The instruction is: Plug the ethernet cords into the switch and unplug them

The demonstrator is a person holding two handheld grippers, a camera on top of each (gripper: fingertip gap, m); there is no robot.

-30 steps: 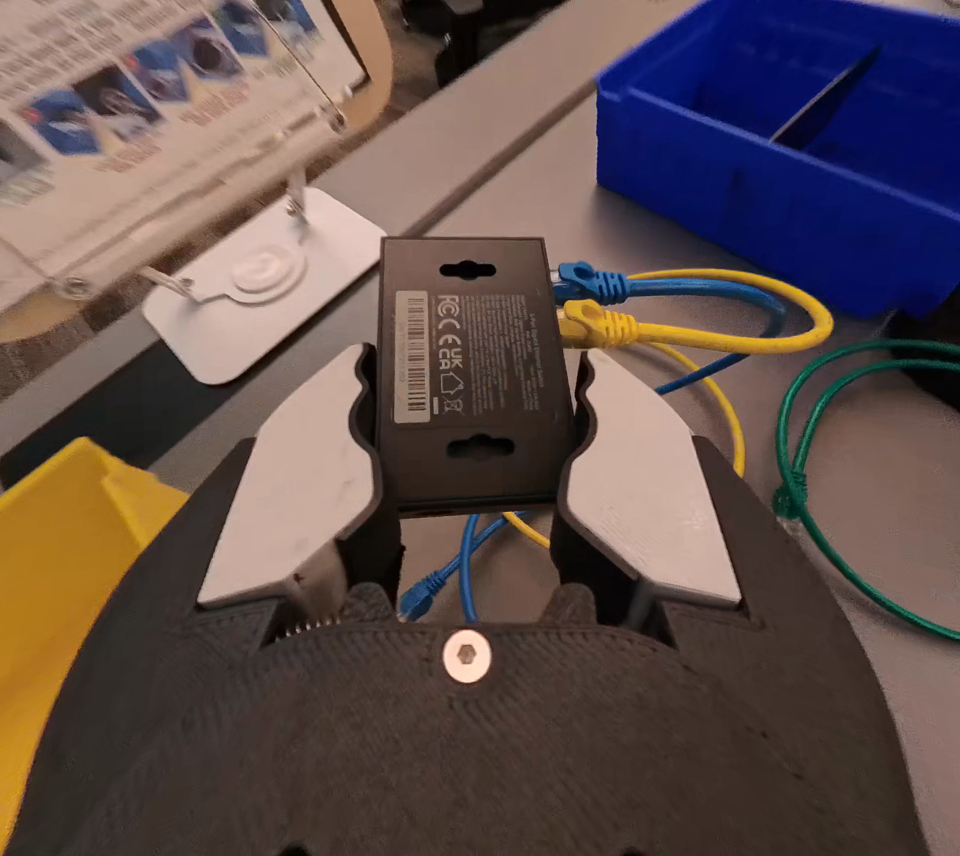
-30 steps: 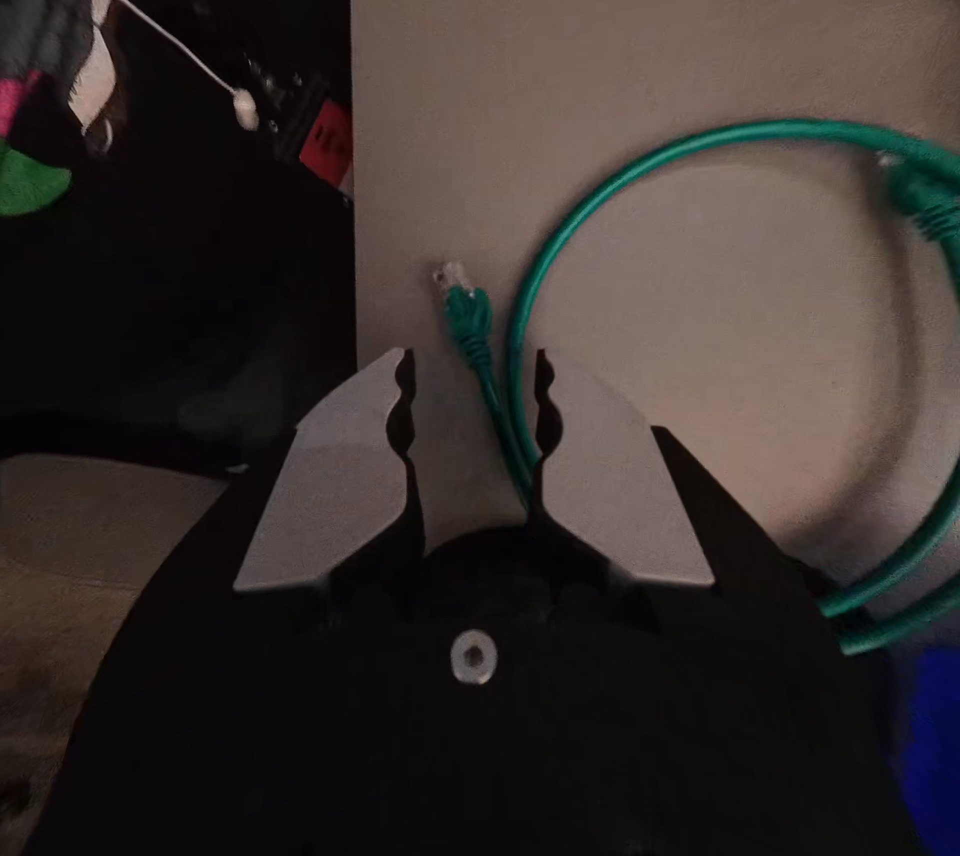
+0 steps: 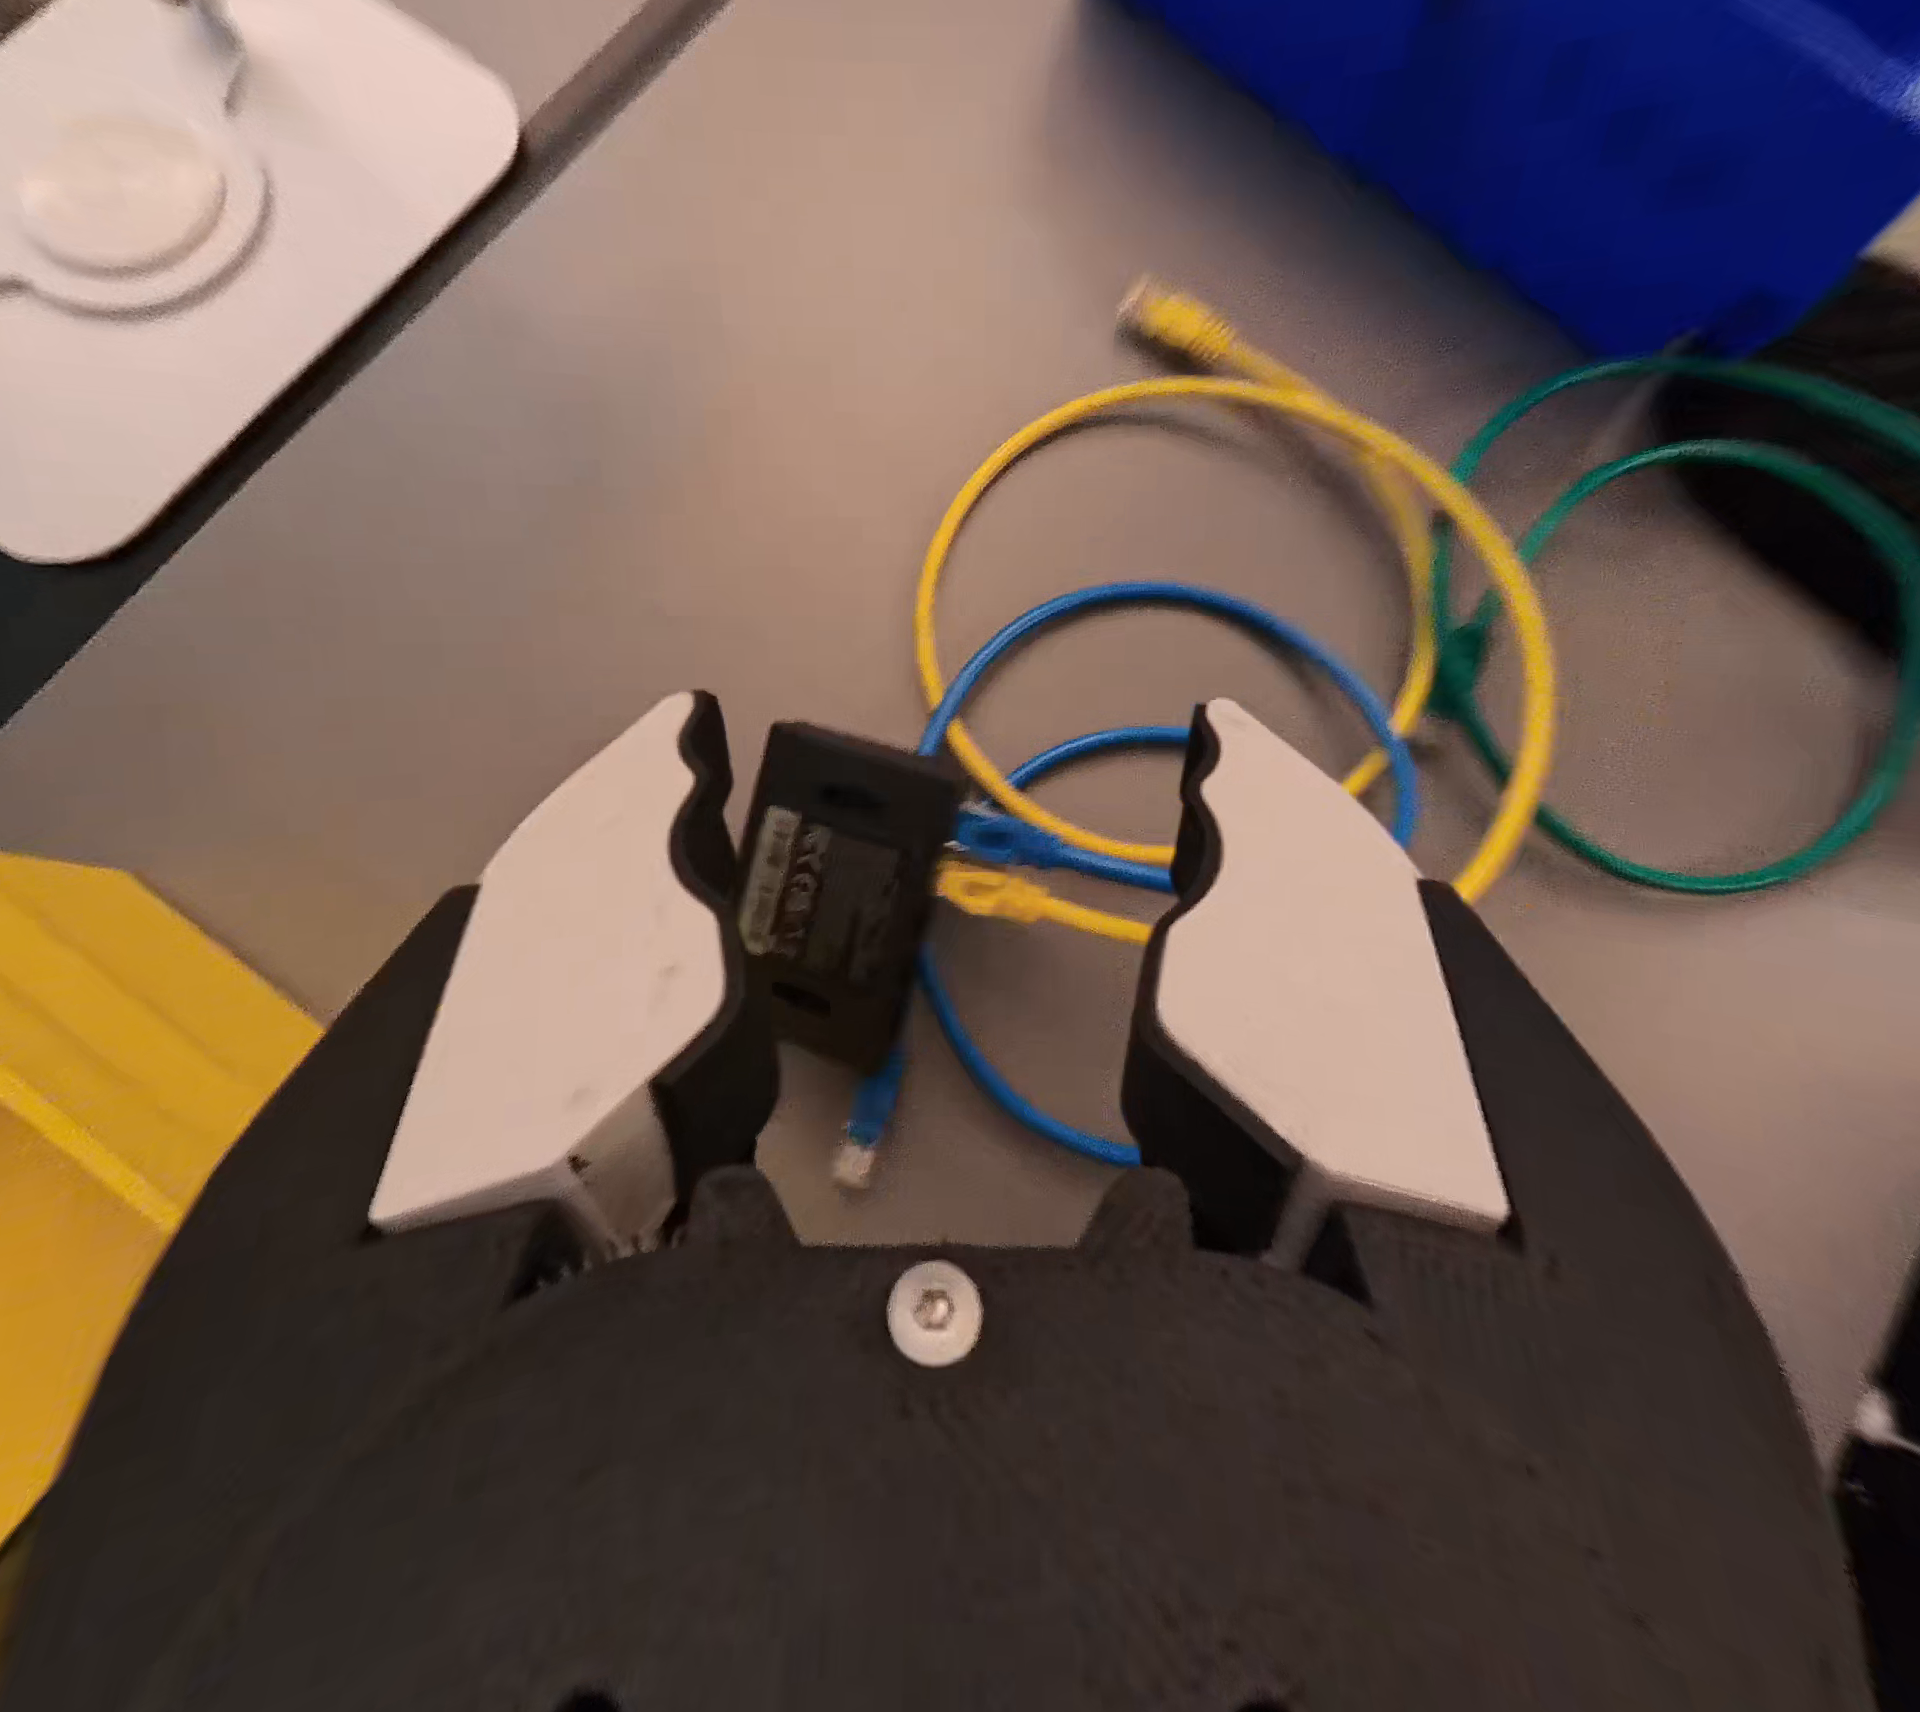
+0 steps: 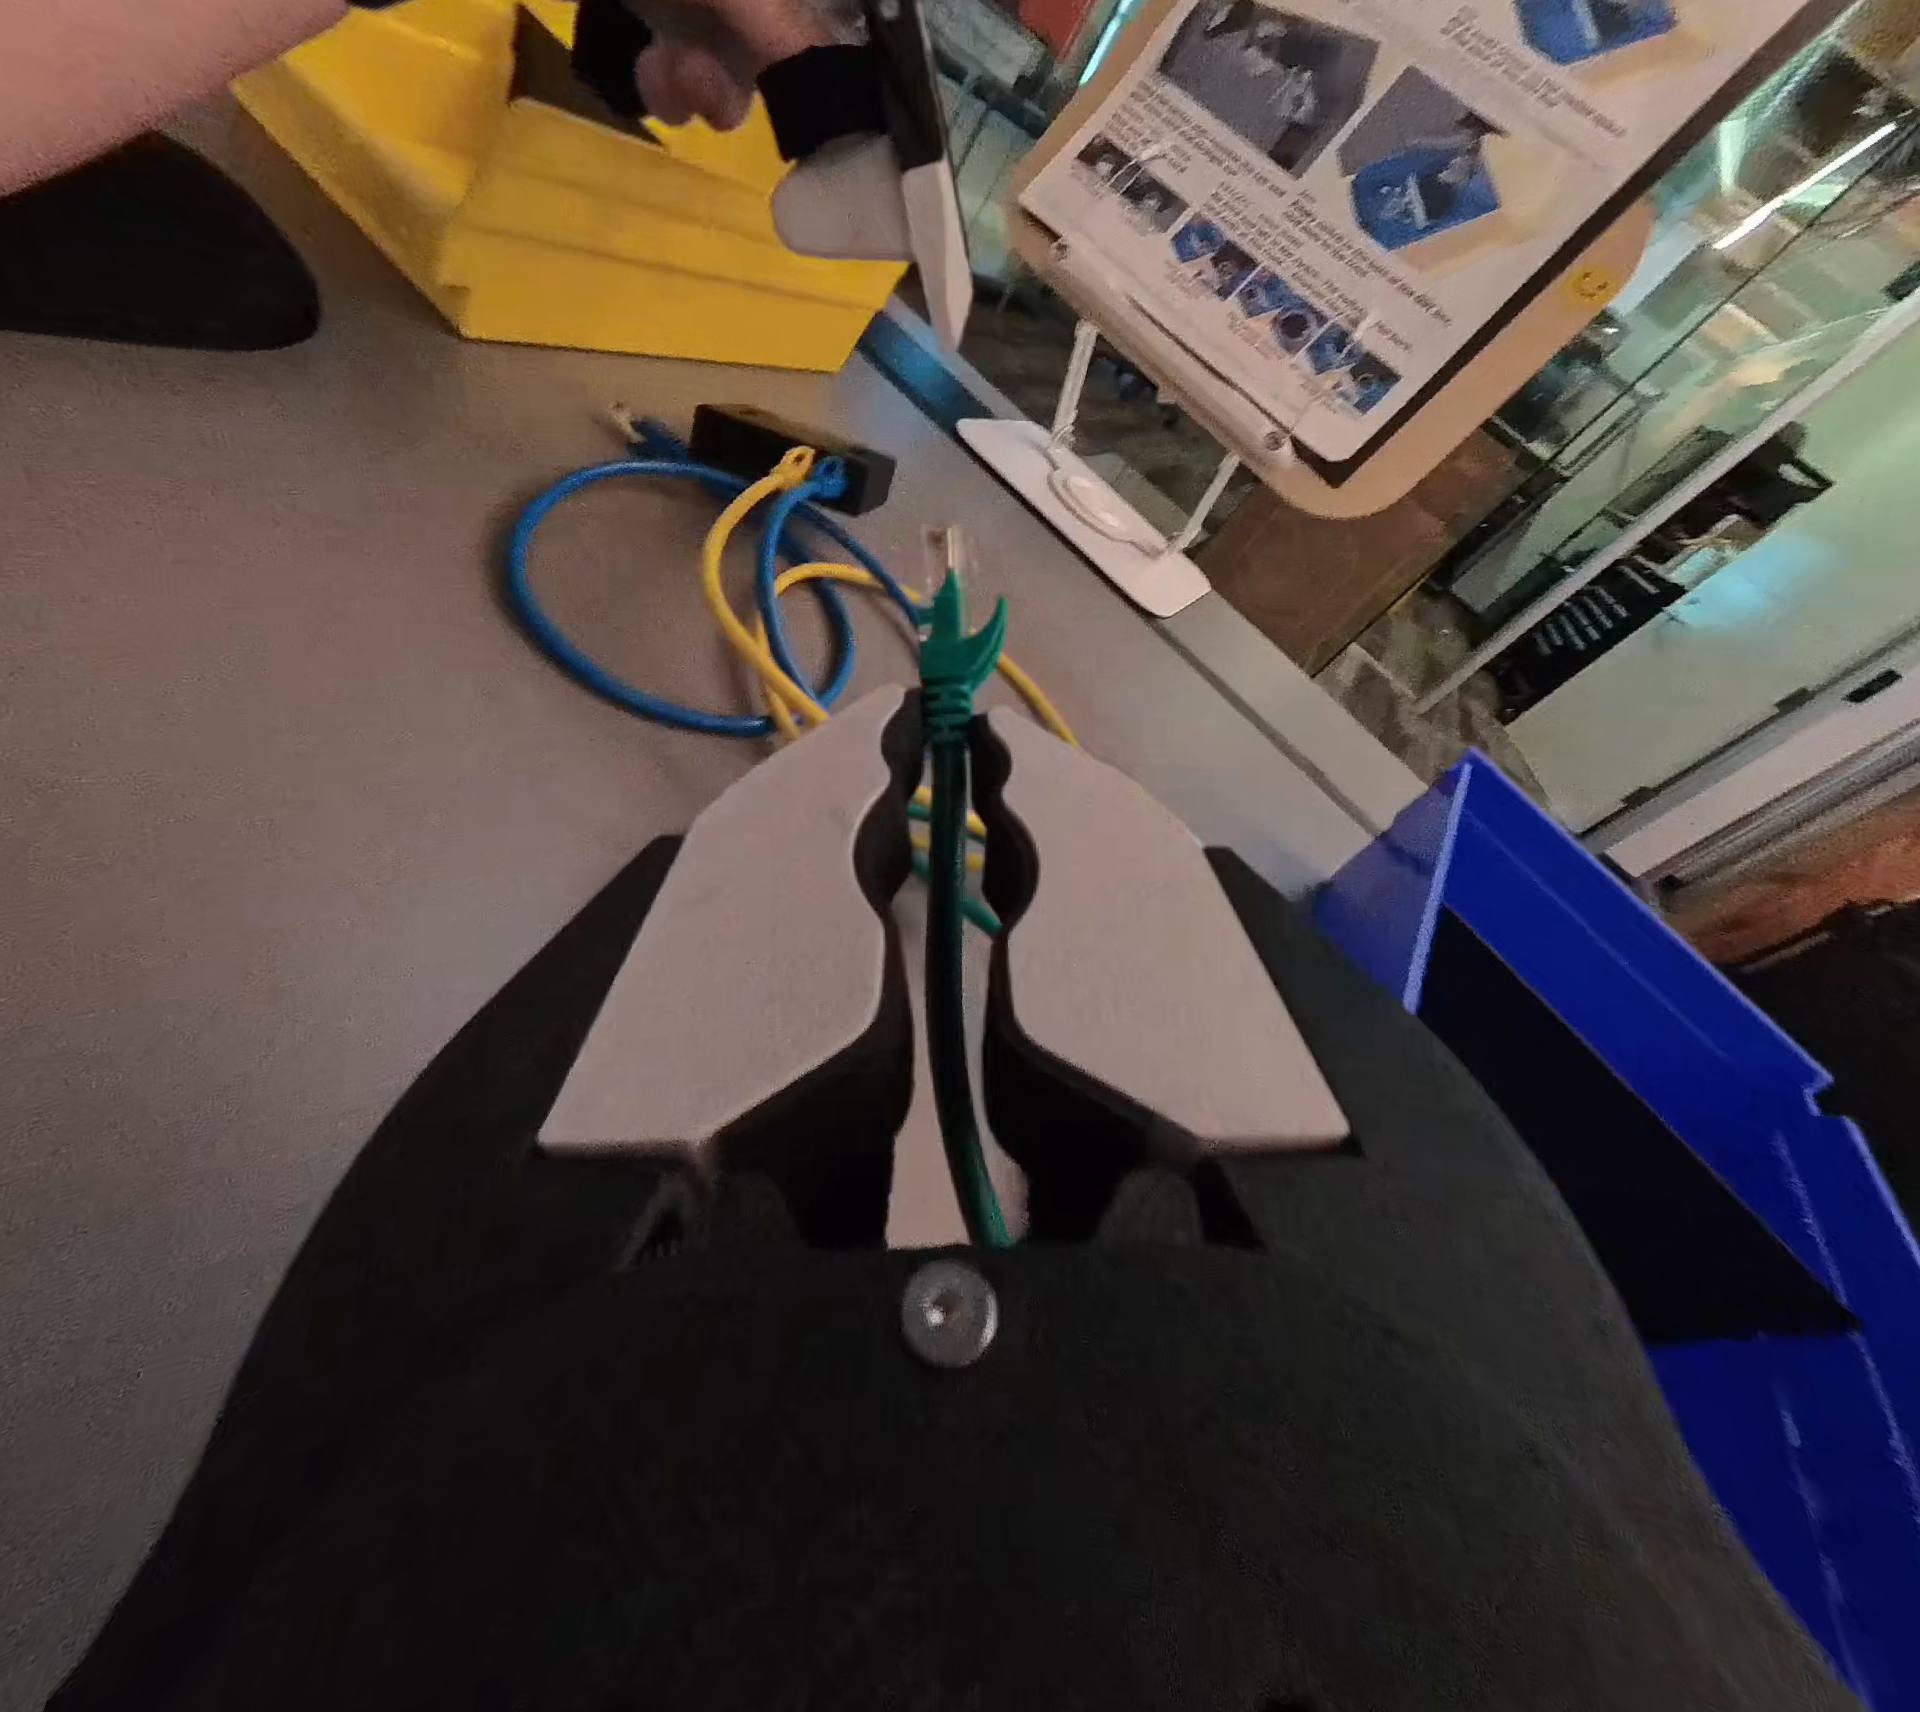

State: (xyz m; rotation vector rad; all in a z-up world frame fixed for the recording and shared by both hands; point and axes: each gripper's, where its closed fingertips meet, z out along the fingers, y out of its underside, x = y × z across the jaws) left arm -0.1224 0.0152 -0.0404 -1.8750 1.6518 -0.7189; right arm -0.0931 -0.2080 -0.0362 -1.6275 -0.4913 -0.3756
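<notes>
Your left gripper [image 3: 951, 815] spread wide above the switch [image 3: 847, 899], your right gripper [image 4: 940, 717] clamped on the green cord [image 4: 951, 665], plug forward

The right gripper [image 4: 948, 712] pinches the green cord [image 4: 951, 924], plug pointing far toward the switch [image 4: 795, 444], which holds blue [image 4: 644, 696] and yellow cords [image 4: 727, 602].

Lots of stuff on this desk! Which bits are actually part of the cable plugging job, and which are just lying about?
Part of the job:
switch
blue cord
yellow cord
green cord, held in the right gripper
left gripper, jaws open

Just lying about:
yellow bin
blue bin
instruction sheet on its stand
</notes>
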